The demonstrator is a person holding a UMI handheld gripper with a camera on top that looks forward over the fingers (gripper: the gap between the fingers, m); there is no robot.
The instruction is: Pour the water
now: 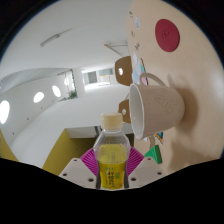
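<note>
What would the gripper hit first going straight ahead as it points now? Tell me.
Nothing but the bottle it already carries: the gripper has its fingers shut on it. Beyond the bottle's cap the way looks free towards the far wall. The white cup hangs to the side of that line, though depth is unclear.

A pale wooden tabletop appears turned on its side in the gripper view. A cream cup stands on it close to one edge, its open mouth facing away from the surface. A flat red disc lies further in from that edge, apart from the cup. A brown-and-white object, too unclear to identify, sits at the edge beside the cup
</note>
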